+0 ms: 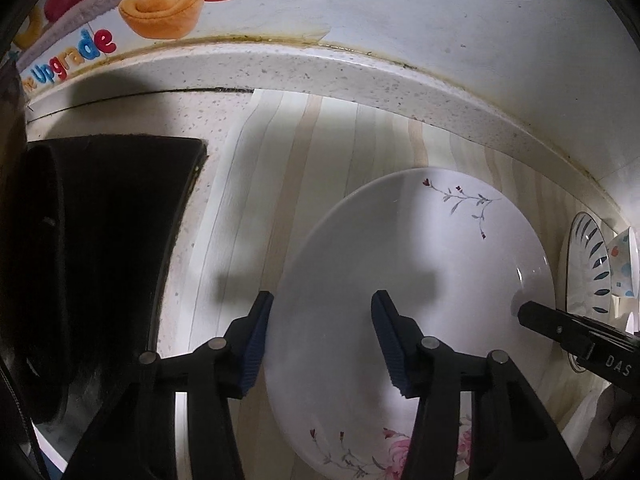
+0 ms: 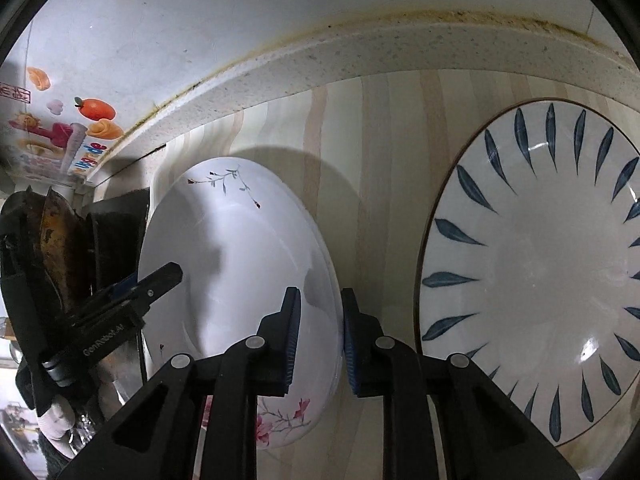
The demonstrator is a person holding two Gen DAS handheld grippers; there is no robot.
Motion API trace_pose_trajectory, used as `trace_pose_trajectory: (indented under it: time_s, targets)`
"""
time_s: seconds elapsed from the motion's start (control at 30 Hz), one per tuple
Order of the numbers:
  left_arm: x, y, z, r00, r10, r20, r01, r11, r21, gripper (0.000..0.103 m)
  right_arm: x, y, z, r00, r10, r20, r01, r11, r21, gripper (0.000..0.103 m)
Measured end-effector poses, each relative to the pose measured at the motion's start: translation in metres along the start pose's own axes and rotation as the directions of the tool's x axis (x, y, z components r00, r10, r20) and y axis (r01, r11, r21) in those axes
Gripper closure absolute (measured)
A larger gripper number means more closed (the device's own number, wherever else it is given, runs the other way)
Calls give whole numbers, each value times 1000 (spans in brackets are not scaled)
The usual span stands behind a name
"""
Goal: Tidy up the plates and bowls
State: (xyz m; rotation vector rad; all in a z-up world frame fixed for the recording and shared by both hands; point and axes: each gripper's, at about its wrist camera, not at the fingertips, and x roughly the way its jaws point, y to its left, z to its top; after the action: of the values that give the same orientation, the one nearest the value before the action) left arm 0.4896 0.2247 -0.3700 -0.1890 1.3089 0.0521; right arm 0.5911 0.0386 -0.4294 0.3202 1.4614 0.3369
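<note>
A white floral plate point(image 1: 404, 304) lies on the striped counter; it also shows in the right wrist view point(image 2: 240, 280). My left gripper point(image 1: 322, 344) is open above the plate's left part, its jaws straddling the left rim. My right gripper point(image 2: 320, 340) has its jaws on either side of the plate's right rim with a narrow gap; I cannot tell whether the pads press it. A blue-leaf plate point(image 2: 532, 272) lies to the right, also seen in the left wrist view point(image 1: 588, 268).
A black stove point(image 1: 104, 264) with a dark pan point(image 2: 52, 248) stands left of the floral plate. A speckled counter ledge point(image 1: 320, 68) and a white wall run along the back. A dotted cup point(image 1: 624, 264) stands at the far right.
</note>
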Motion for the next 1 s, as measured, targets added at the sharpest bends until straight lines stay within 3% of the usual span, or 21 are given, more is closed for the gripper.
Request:
trace_pose_trajectory:
  time_s: [0.47,0.67,1.0]
  targets:
    - [-40,11,-33,999,-19,36,18,1000,13,55,-31,4,-23,1000,8,22,-7,997,-80,81]
    - [-64,-49,-33,998,-28,53,26,999,42,55,-71,-10,-51,998,33,50,-28,996,-85,81]
    - [-94,-125,-87,995,-91,43,88,993,85,55,-139,-74,-121,996,45,78,-41,998,-48,81]
